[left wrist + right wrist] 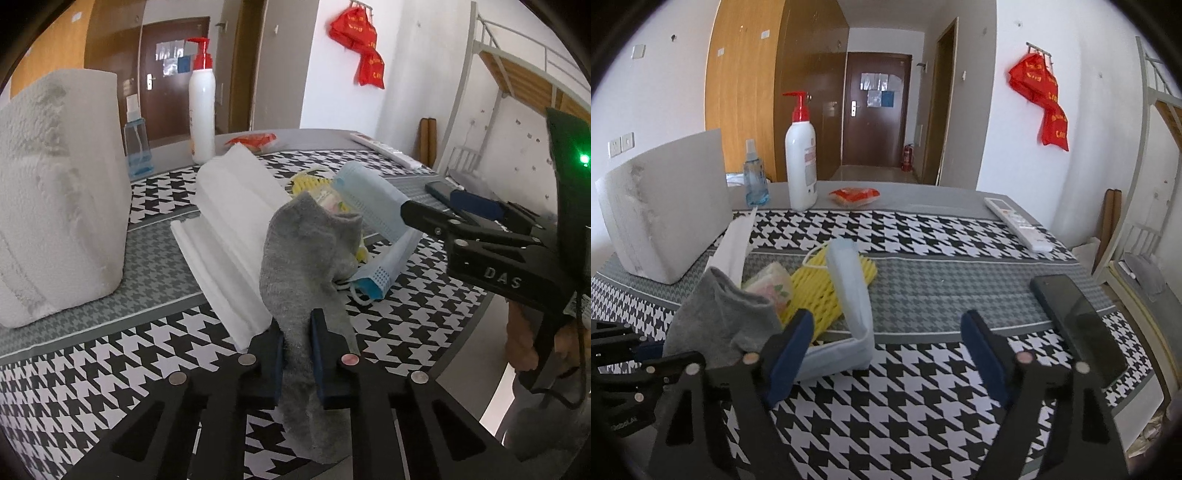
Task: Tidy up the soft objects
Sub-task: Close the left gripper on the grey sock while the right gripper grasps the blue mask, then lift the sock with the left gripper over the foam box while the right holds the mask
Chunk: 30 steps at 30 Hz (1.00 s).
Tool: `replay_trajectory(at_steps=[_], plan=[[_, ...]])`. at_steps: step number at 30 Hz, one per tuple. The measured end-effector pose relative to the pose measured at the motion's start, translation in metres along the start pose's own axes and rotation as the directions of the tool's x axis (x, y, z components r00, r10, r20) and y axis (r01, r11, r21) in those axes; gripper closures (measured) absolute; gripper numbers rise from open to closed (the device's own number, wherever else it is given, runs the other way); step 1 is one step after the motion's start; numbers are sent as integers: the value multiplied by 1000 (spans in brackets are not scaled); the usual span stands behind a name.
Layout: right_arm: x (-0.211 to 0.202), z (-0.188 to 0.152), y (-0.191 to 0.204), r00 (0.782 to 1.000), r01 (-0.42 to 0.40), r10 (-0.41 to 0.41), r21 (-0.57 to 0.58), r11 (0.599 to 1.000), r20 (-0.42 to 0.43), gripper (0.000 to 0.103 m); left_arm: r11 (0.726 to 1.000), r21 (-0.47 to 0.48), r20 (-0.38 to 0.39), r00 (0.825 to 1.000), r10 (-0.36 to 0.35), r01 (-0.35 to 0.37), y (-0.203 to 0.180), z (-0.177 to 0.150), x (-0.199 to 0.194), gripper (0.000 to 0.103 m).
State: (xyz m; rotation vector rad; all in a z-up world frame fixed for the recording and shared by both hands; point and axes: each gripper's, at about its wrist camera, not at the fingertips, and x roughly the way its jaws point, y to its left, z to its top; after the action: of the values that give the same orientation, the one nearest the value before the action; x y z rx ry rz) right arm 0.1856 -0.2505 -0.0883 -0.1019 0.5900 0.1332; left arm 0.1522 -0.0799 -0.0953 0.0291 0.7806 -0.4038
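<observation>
My left gripper is shut on a grey sock, which stands up between its blue pads and droops over a pile. In that pile lie a blue face mask, a yellow foam net and a small floral packet. A folded white tissue stack lies left of the sock. My right gripper stands open over the houndstooth cloth, its left finger close by the mask's near edge, nothing between the pads. The sock shows at the left of the right wrist view.
A big white paper roll pack stands at the left. A white pump bottle, a blue spray bottle and a red packet are at the back. A white remote and a black phone lie right.
</observation>
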Motion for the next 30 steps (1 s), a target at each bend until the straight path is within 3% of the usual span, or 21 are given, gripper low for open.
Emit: replay_trajectory(at_steps=[8,12,18,30], plan=[[11,-1,2,997,-43,44,15,999,-64,55,1000,6,11,1000,-8,8,-2,-1,-2,89],[15,-3,2,993,-72,74,29,997,-93,77,1000,10,16,1000,-14,14,-3,-1,-3,89],[12,-3,2,993,-73,76,35,997,-94,84,1000,8,22,1000,-16,16,-2,-1,-5,89],[-8,2,-4,998,-24,25,32,999,-50,86,999,21,78,996,-37,36,-6,5,-24,97]])
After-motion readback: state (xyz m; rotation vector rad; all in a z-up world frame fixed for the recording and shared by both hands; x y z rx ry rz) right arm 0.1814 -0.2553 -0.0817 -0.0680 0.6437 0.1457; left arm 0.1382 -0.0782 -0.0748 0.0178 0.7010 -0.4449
